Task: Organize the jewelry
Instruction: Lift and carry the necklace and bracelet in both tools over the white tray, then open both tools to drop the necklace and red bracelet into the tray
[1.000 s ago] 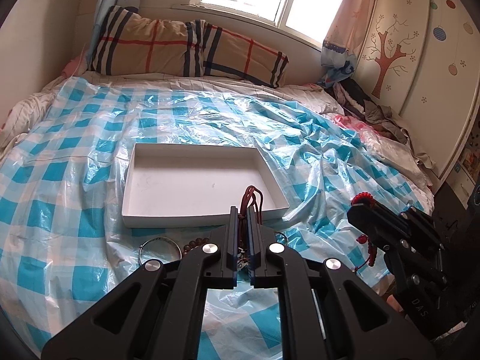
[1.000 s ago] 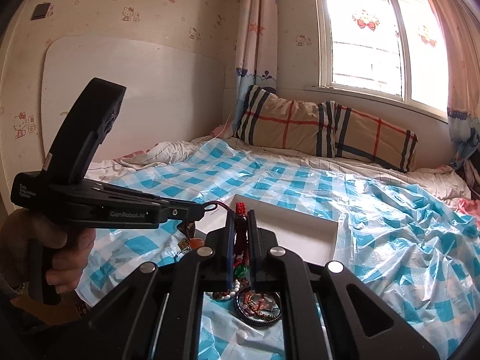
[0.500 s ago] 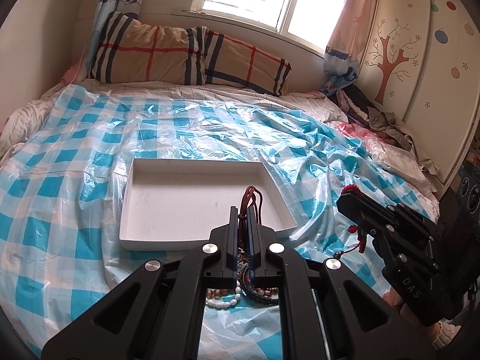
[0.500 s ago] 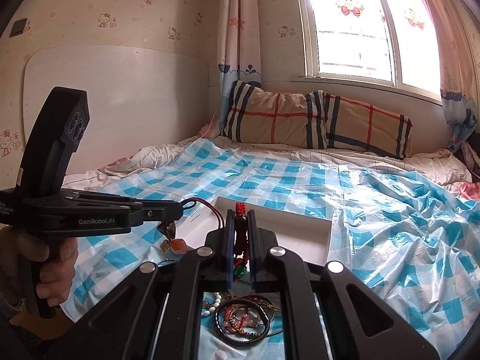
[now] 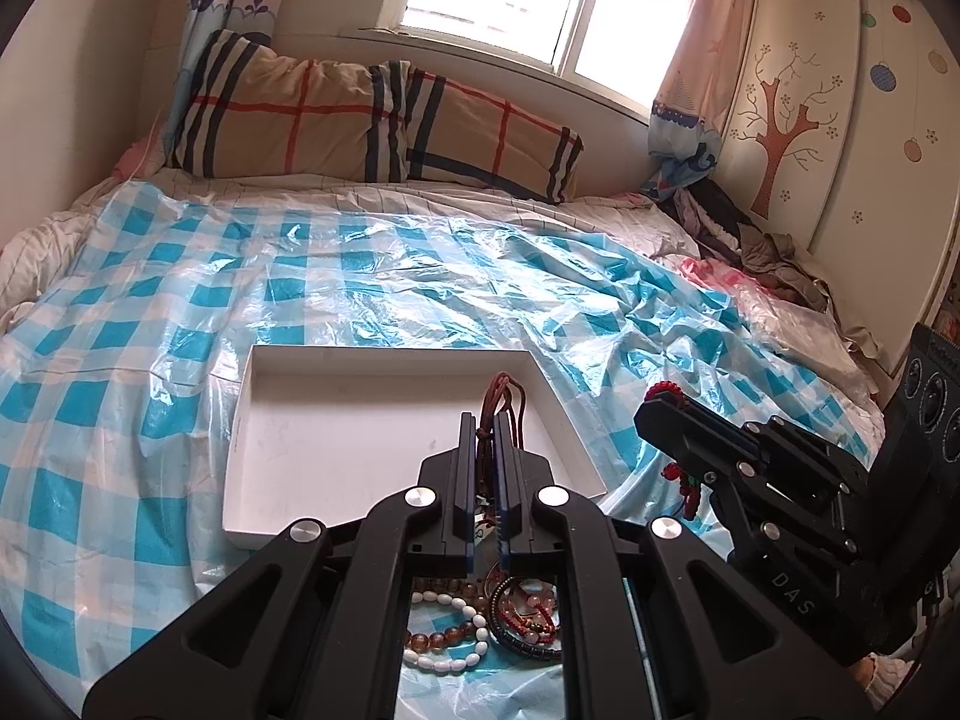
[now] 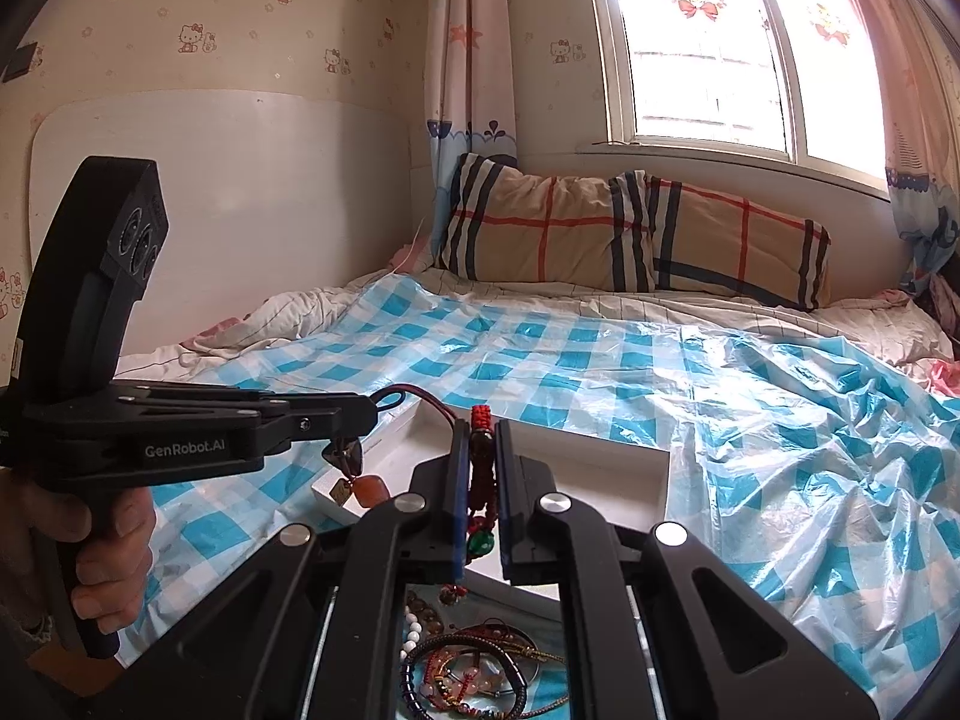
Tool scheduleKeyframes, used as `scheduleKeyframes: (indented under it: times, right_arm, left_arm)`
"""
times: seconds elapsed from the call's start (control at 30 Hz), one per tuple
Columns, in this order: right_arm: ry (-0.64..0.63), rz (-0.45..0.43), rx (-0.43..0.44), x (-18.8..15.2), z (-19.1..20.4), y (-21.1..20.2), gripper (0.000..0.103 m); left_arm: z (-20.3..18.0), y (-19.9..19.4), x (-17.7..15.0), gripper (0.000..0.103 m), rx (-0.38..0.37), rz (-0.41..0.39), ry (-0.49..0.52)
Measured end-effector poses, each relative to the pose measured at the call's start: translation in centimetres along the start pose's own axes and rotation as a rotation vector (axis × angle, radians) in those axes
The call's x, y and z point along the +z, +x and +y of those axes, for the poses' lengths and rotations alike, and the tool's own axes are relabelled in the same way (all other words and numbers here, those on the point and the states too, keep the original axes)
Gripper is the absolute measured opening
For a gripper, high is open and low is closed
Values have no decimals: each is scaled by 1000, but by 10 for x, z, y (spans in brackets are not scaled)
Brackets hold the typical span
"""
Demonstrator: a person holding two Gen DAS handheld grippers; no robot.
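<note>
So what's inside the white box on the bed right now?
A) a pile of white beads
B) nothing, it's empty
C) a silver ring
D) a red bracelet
B: the shallow white cardboard box on the blue-and-white checked plastic sheet shows only its bare floor, while the loose beaded bracelets lie on the sheet nearer the camera, outside it.

We see a bed (image 5: 384,204) under a blue-and-white checked plastic sheet (image 5: 372,294); on it lie a shallow white rectangular tray (image 5: 336,420), near-edge bead bracelets (image 5: 480,618), head-end plaid pillows (image 5: 372,120).
</note>
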State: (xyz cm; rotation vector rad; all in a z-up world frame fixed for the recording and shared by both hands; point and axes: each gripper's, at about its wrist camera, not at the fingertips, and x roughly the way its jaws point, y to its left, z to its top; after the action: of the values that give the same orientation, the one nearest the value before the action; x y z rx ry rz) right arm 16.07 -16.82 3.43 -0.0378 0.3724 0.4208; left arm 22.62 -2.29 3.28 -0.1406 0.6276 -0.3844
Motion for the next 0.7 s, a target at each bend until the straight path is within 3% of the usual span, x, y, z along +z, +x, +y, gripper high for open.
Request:
scheduleKeyframes:
  times: [0.57, 0.67, 0.7]
  right_arm:
    - [-15, 18, -17, 5, -18, 61, 10]
    - [9, 78, -46, -2, -24, 80, 54]
    - [18, 91, -45, -4, -25, 80, 54]
  left_arm:
    - [14, 46, 3, 5, 87, 11, 12]
    - [23, 69, 1, 6, 145, 92, 2]
    - [26, 73, -1, 7, 158, 112, -11]
